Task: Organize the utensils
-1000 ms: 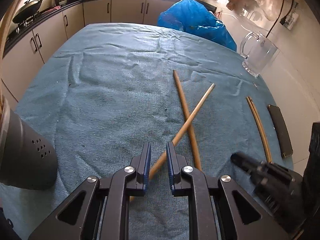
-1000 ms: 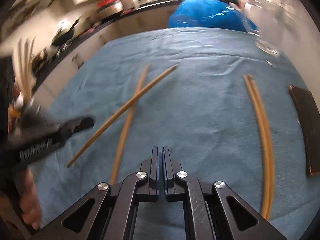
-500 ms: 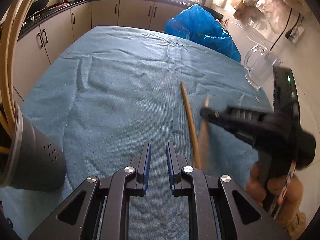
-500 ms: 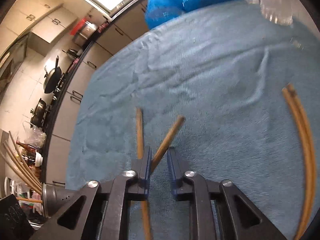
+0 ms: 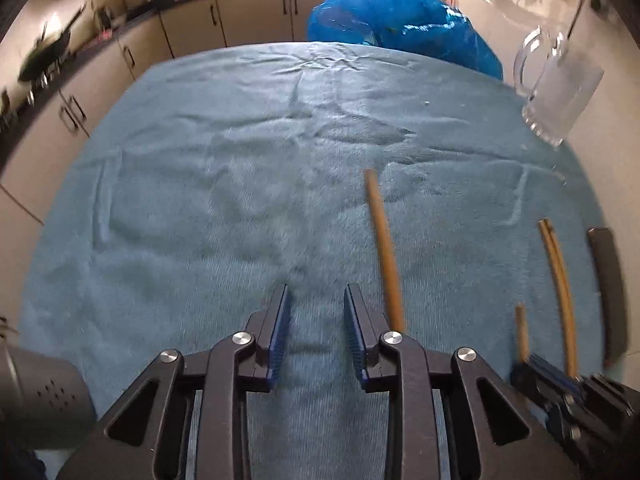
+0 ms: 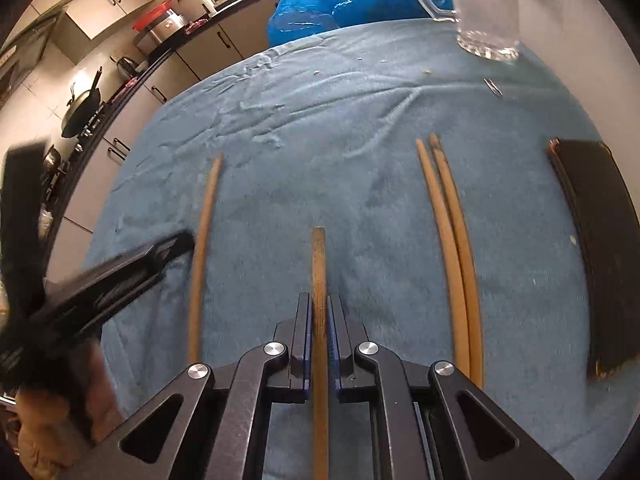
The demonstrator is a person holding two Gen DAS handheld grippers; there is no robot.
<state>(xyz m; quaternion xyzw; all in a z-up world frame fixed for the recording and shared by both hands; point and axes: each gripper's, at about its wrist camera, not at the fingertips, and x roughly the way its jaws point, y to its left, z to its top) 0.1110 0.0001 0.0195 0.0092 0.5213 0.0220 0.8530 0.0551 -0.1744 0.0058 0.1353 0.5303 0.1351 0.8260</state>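
Left wrist view: the left hand-held gripper (image 5: 316,322) is seen released, blue pads apart, nothing held betw. them, over the blue towel (image 5: 240,184) that covers the desk. One landmark is taken: the single chopstick (image 5: 383,248) lying flat on the towel. It is found just right of the gripper's right finger, running away from the cam. Well to the right of it, a pair of chopsticks (image 5: 558,284) is laid side by side, touching. Beyond that pair, at the towel's right edge, a dark flat object (image 5: 608,292) is seen. Betw. the single chopstick and the pair, a short bit of another stick (image 5: 521,332) is shown, rising from the right hand-held gripper (image 5: 532,376) at lower right. A glass mug (image 5: 560,88) is seen far back right of the landmark, a blue plastic bag (image 5: 400,20) behind the towel, and a grey perforated holder (image 5: 44,396) far left, at the frame edge.

Right wrist view: the right hand-held gripper (image 6: 319,328) is clenched on a chopstick (image 6: 319,280), which is gripped along its length and points fwd. The single chopstick (image 6: 202,252) is seen to the left of it, flat on the towel (image 6: 320,120), w/ the blurred left hand-held gripper (image 6: 176,240) just beside it. The pair (image 6: 452,232) lies to the right, the dark flat object (image 6: 596,240) farther right, the mug (image 6: 488,8) at back.
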